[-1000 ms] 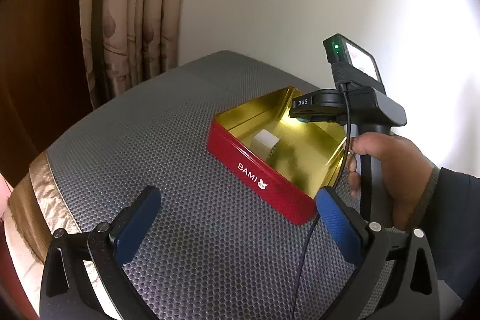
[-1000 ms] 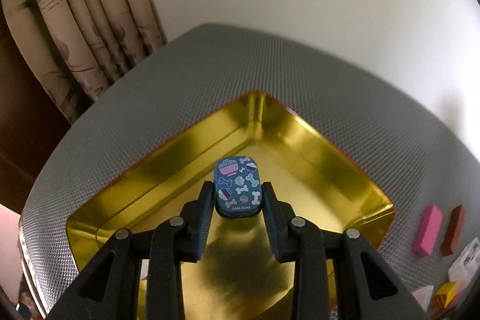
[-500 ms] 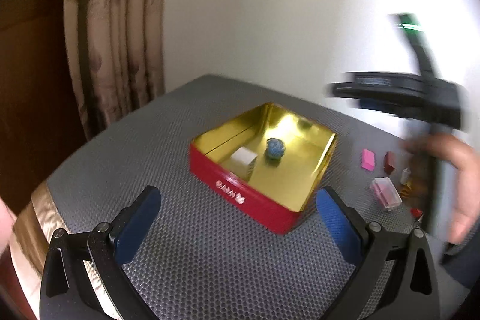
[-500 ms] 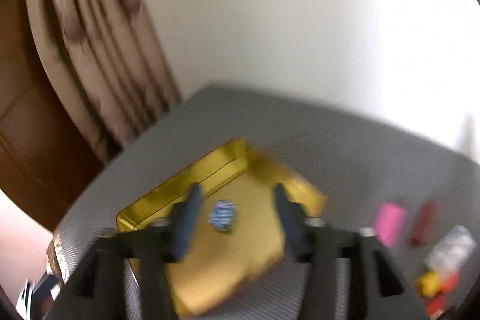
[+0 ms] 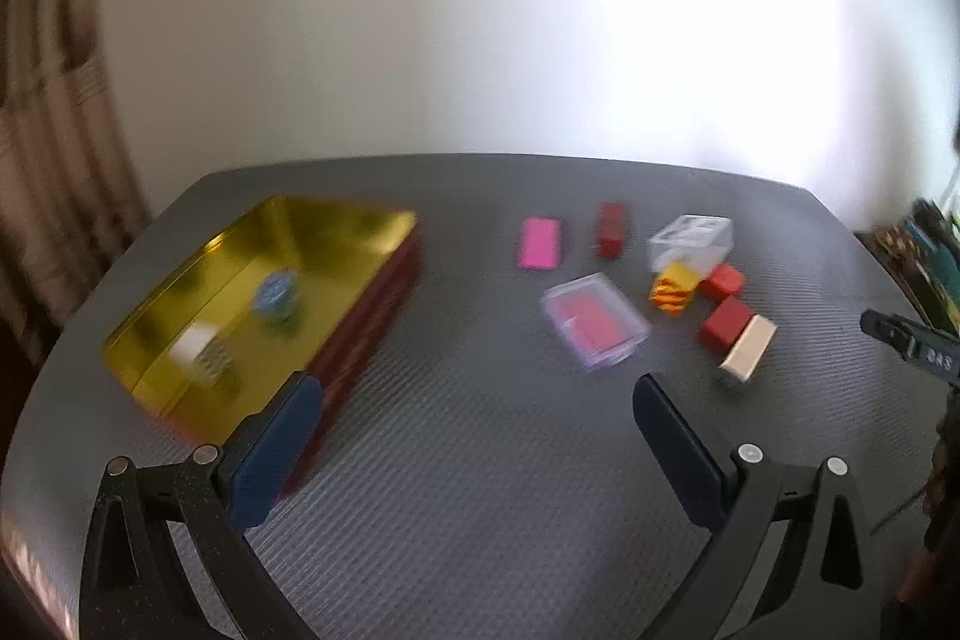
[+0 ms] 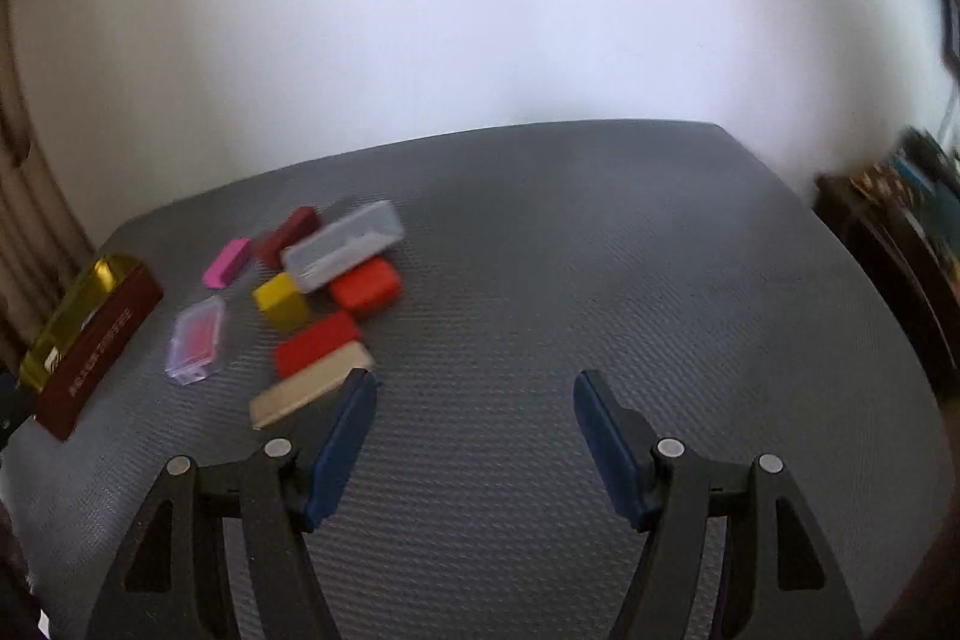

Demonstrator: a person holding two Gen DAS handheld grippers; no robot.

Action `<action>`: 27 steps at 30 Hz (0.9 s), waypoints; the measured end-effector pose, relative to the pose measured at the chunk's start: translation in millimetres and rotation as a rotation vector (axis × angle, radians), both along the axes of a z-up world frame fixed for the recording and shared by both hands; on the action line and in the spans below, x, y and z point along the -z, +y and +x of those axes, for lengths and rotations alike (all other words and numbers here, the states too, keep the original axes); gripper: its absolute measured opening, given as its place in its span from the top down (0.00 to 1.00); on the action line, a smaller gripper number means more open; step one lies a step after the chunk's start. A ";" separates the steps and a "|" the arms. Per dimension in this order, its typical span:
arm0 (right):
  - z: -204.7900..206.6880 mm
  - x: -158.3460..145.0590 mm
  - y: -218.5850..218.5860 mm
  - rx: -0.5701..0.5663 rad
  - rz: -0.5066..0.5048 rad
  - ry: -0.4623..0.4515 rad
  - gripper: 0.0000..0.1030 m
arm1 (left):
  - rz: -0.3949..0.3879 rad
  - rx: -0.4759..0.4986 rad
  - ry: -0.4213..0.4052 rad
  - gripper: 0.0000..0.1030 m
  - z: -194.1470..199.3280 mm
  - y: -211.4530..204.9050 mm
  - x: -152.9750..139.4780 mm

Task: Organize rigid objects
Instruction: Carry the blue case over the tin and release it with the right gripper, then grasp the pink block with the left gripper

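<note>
We've got the left gripper (image 5: 474, 424) spread wide, nothing in it, hovering over the grey table (image 5: 480, 490). Right gripper (image 6: 474, 427) also wide and empty; its left fingertip sits just beside the beige block (image 6: 309, 385). Past that: red block (image 6: 318, 343), yellow block (image 6: 279, 301), clear case (image 6: 342, 244), pink eraser (image 6: 227, 262). Further left, the red tin (image 5: 360, 334) with gold interior holds the blue patterned piece (image 5: 276, 295) and a white piece (image 5: 198, 355). Both views blurred.
</note>
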State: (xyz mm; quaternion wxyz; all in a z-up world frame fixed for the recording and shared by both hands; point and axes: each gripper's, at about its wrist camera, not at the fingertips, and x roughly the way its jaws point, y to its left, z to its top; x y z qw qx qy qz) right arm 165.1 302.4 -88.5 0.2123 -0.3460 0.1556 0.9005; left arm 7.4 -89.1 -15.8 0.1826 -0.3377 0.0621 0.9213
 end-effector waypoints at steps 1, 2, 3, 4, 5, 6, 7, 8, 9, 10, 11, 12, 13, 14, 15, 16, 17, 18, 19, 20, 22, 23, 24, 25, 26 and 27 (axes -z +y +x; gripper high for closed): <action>6.2 -6.5 10.1 0.003 -0.010 0.012 0.32 | -0.006 0.017 -0.004 0.00 -4.8 10.8 -1.0; 9.2 -9.9 13.6 0.003 -0.022 0.025 0.32 | -0.018 0.039 -0.012 0.00 -14.4 23.7 -1.9; -0.5 -7.6 1.5 0.000 -0.027 0.033 0.32 | -0.032 0.060 -0.023 0.00 -27.1 36.9 -1.4; 2.0 -14.5 -1.0 -0.005 -0.027 0.042 0.32 | -0.052 0.074 -0.038 0.00 -38.9 48.1 0.2; 4.2 -17.6 -3.7 -0.019 -0.019 0.054 0.32 | -0.082 0.085 -0.052 0.00 -53.9 60.7 2.2; 7.7 -27.8 -10.3 -0.028 -0.010 0.058 0.32 | -0.108 0.092 -0.061 0.00 -69.8 71.9 5.0; 9.8 -35.4 -12.5 -0.042 0.006 0.057 0.32 | -0.122 0.096 -0.067 0.00 -82.0 78.7 7.8; 8.9 -41.5 -15.0 -0.058 0.021 0.049 0.32 | -0.135 0.098 -0.068 0.00 -94.4 85.6 11.3; 9.5 -49.1 -16.8 -0.070 0.030 0.048 0.32 | -0.144 0.095 -0.076 0.00 -107.7 91.8 15.6; 9.9 -55.3 -19.2 -0.082 0.042 0.056 0.32 | -0.146 0.101 -0.118 0.00 -124.7 99.2 23.8; 10.5 -60.6 -21.8 -0.093 0.060 0.064 0.32 | -0.143 0.104 -0.170 0.00 -139.1 104.8 32.6; 9.3 -64.6 -25.6 -0.107 0.076 0.063 0.32 | -0.144 0.098 -0.226 0.01 -155.4 110.7 43.8; 9.5 -67.8 -26.8 -0.119 0.078 0.061 0.32 | -0.146 0.090 -0.257 0.01 -165.7 115.1 51.8; 9.1 -68.8 -28.0 -0.128 0.068 0.065 0.32 | -0.151 0.070 -0.272 0.01 -175.2 117.2 58.8; 9.2 -70.2 -26.6 -0.134 0.053 0.074 0.32 | -0.164 0.043 -0.280 0.01 -185.1 119.3 65.8; 9.7 -71.6 -24.7 -0.138 0.036 0.079 0.32 | -0.171 0.029 -0.297 0.01 -191.8 120.7 71.3; 9.0 -71.3 -23.6 -0.142 0.018 0.082 0.32 | -0.173 0.021 -0.320 0.03 -197.7 121.8 77.1; 10.2 -73.0 -21.9 -0.143 0.011 0.083 0.32 | -0.177 0.014 -0.335 0.05 -201.5 122.5 81.6; 11.8 -74.1 -20.5 -0.139 0.010 0.083 0.32 | -0.187 0.003 -0.350 0.13 -204.3 123.0 86.0; 12.1 -74.5 -18.8 -0.133 0.010 0.084 0.32 | -0.179 -0.004 -0.363 0.15 -205.3 122.2 88.0; 13.5 -75.4 -14.3 -0.132 -0.010 0.089 0.32 | -0.150 -0.015 -0.366 0.19 -204.6 118.5 87.0; 12.5 -73.5 -11.8 -0.126 -0.027 0.086 0.32 | -0.146 -0.013 -0.363 0.29 -203.2 118.2 85.4; 11.8 -71.8 -9.2 -0.121 -0.044 0.079 0.32 | -0.143 0.002 -0.354 0.39 -200.6 119.4 81.5; 12.5 -70.7 -7.6 -0.119 -0.054 0.075 0.32 | -0.146 0.011 -0.348 0.69 -199.1 120.0 77.6; 12.0 -68.9 -6.6 -0.116 -0.062 0.071 0.32 | -0.152 0.014 -0.353 0.75 -198.2 121.9 73.2; 12.3 -68.4 -6.4 -0.113 -0.063 0.071 0.32 | -0.156 0.013 -0.362 0.75 -197.4 123.0 69.2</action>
